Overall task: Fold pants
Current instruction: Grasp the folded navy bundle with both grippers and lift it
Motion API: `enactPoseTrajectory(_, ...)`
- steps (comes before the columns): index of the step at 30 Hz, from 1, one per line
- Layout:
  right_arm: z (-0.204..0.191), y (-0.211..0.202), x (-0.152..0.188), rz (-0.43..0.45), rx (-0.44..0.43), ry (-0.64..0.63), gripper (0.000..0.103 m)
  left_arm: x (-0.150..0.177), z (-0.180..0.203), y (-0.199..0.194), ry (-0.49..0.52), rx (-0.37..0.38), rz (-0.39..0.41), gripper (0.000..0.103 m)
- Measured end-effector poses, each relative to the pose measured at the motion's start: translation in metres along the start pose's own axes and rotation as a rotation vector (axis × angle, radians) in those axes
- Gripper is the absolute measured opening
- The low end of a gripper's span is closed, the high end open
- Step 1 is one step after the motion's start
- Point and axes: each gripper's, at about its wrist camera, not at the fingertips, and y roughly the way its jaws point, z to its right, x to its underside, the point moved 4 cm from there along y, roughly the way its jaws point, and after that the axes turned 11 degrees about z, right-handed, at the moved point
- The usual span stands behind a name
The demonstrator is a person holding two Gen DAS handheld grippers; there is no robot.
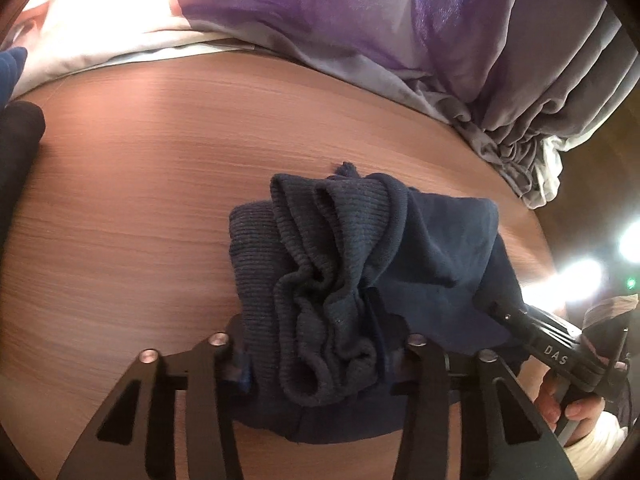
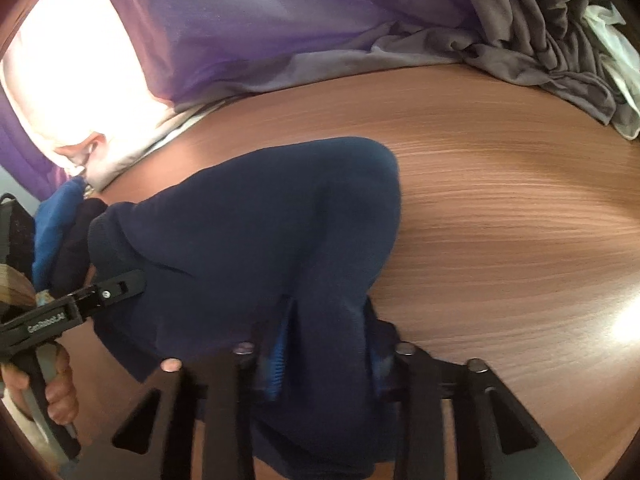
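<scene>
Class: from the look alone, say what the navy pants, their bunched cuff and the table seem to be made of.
Pants: soft matte knit, probably cotton jersey or fleece; it drapes in rounded folds.
Cuff: ribbed stretch knit; fine parallel ridges show.
Table: wood or wood-look laminate, smooth, with straight grain lines and a slight sheen.

Navy pants [image 1: 400, 240] bunched on wooden table [image 1: 140, 200], ribbed cuffs pinched between left gripper [image 1: 320, 356] fingers, right gripper [image 1: 496, 304] clamped on fabric's right edge, purple-grey bedding [image 1: 360, 12] behind
</scene>
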Motion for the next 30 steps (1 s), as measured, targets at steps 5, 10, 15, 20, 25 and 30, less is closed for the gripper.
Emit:
enactPoseTrajectory(5,-0.009,-0.016,-0.007,0.048,0.017,-0.030,0.024,-0.005,0.005,-0.016,-0.006,0.003,0.037,0.034)
enactPoseTrajectory(10,-0.020,-0.044,-0.020,0.117,0.010,-0.070,0.024,-0.017,0.017,-0.050,0.000,-0.005,0.109,0.031)
enactPoseTrajectory(15,-0.035,-0.071,-0.031,0.181,-0.020,-0.109,0.023,-0.024,0.023,-0.087,0.010,-0.017,0.180,0.030)
enactPoseTrajectory(20,-0.052,-0.086,-0.031,0.216,-0.066,-0.144,0.023,-0.016,0.015,-0.114,-0.027,-0.054,0.234,0.030)
enactPoseTrajectory(25,-0.075,-0.101,-0.027,0.238,-0.112,-0.197,0.023,-0.006,0.003,-0.144,-0.070,-0.098,0.274,0.030)
enactPoseTrajectory(30,-0.101,-0.107,-0.028,0.245,-0.163,-0.230,0.023,-0.012,-0.009,-0.175,-0.050,-0.117,0.319,0.030)
